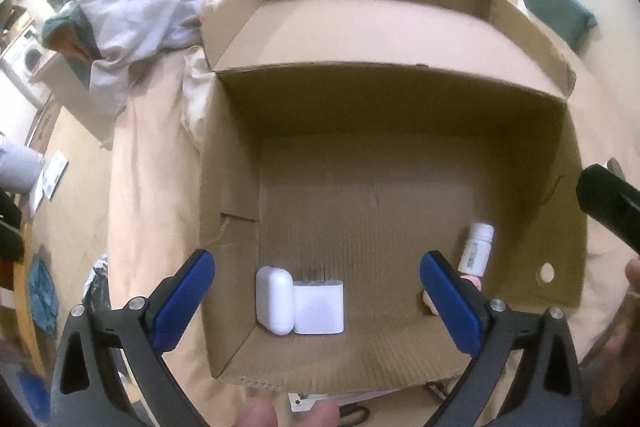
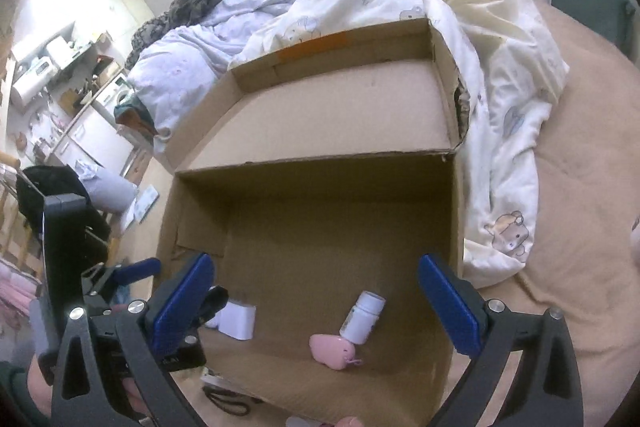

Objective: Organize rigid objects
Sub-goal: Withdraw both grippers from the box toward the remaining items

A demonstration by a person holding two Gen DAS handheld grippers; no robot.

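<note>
An open cardboard box (image 1: 400,99) (image 2: 320,171) sits on a bed. Inside, near its front left corner, a white rounded case (image 1: 274,301) leans against a white charger block (image 1: 320,307) (image 2: 239,321). At the front right lie a white pill bottle (image 1: 476,249) (image 2: 363,317) and a pink rounded object (image 2: 332,350) (image 1: 430,301), the latter partly hidden in the left wrist view. My left gripper (image 1: 318,303) hangs open above the white pair with nothing between its blue pads. My right gripper (image 2: 316,303) hangs open above the bottle and pink object, empty.
A rumpled white duvet (image 2: 500,75) lies behind and to the right of the box, on a beige sheet (image 2: 580,167). The box lid (image 2: 340,107) folds back behind it. A dark cord (image 2: 228,399) lies at the box's near edge. Furniture and appliances (image 2: 60,67) stand left.
</note>
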